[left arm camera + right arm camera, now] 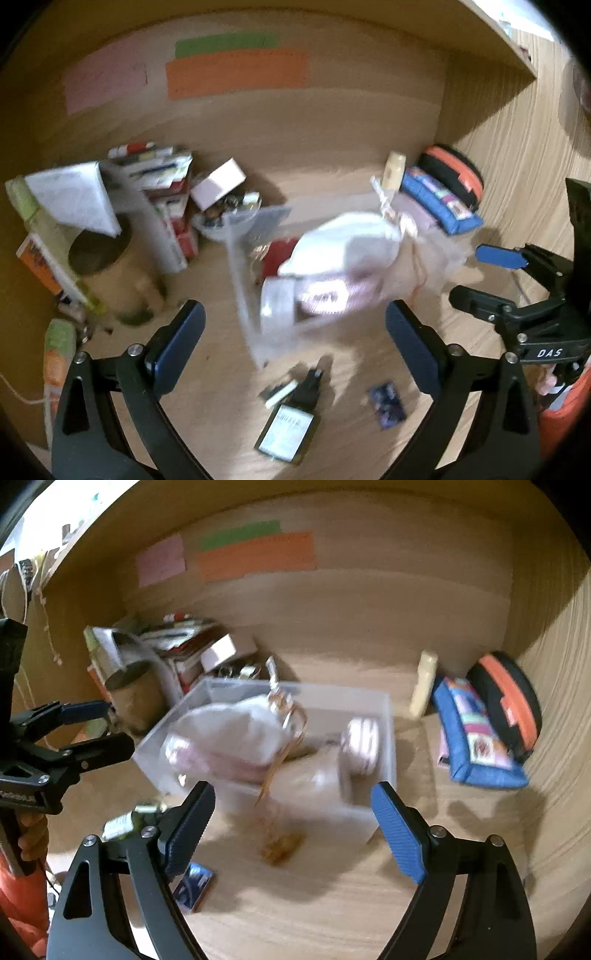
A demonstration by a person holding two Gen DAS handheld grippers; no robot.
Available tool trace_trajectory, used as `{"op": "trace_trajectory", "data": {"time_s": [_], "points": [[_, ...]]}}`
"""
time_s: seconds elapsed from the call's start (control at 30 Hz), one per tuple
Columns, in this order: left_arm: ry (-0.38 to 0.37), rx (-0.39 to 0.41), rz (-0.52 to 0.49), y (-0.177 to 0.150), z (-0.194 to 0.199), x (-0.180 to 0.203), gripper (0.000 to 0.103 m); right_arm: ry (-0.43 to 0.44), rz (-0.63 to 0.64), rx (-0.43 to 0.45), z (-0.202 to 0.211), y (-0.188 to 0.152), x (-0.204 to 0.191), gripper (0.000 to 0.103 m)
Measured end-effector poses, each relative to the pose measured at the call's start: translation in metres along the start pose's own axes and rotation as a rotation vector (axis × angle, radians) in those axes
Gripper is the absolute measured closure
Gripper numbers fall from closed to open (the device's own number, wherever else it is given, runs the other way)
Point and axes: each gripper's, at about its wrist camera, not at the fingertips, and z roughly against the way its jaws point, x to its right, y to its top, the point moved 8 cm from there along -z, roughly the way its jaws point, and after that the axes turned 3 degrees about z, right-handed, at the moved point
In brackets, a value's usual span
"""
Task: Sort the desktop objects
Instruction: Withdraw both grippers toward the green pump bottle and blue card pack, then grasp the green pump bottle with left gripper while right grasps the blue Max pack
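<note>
A clear plastic bin sits mid-desk and holds a white drawstring pouch and pink-white round items; it shows blurred in the left wrist view with the pouch. My left gripper is open and empty just in front of the bin. My right gripper is open and empty at the bin's near edge. A dark card box, a small blue packet and a small bottle lie on the desk in front.
Books and papers are stacked at the back left with a brown cup. A blue pouch, an orange-black case and a cream tube lie by the right wall. Colored paper notes hang on the back panel.
</note>
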Motion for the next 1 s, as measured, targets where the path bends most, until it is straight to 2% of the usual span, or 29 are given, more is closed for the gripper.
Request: {"op": "trace_trajectory", "data": {"time_s": [0.23, 0.53, 0.73, 0.87, 0.93, 1.0], "points": [[0.04, -0.072, -0.004, -0.039, -0.007, -0.013, 0.004, 0.038, -0.033, -0.058, -0.01, -0.031, -0.016, 0.018], [0.022, -0.184, 0.014, -0.088, -0.025, -0.023, 0.004, 0.095, -0.035, -0.186, -0.031, -0.075, -0.049, 0.018], [-0.005, -0.216, 0.014, -0.105, -0.034, -0.021, 0.004, 0.116, 0.047, -0.216, -0.037, -0.086, -0.079, 0.018], [-0.013, -0.21, 0.025, -0.105, -0.037, -0.022, 0.004, 0.117, 0.097, -0.224, -0.04, -0.089, -0.092, 0.02], [-0.029, -0.204, 0.032, -0.105, -0.036, -0.021, 0.007, 0.122, 0.102, -0.231, -0.042, -0.09, -0.095, 0.021], [-0.034, -0.205, 0.025, -0.105, -0.035, -0.02, 0.021, 0.121, 0.104, -0.239, -0.045, -0.091, -0.096, 0.033]]}}
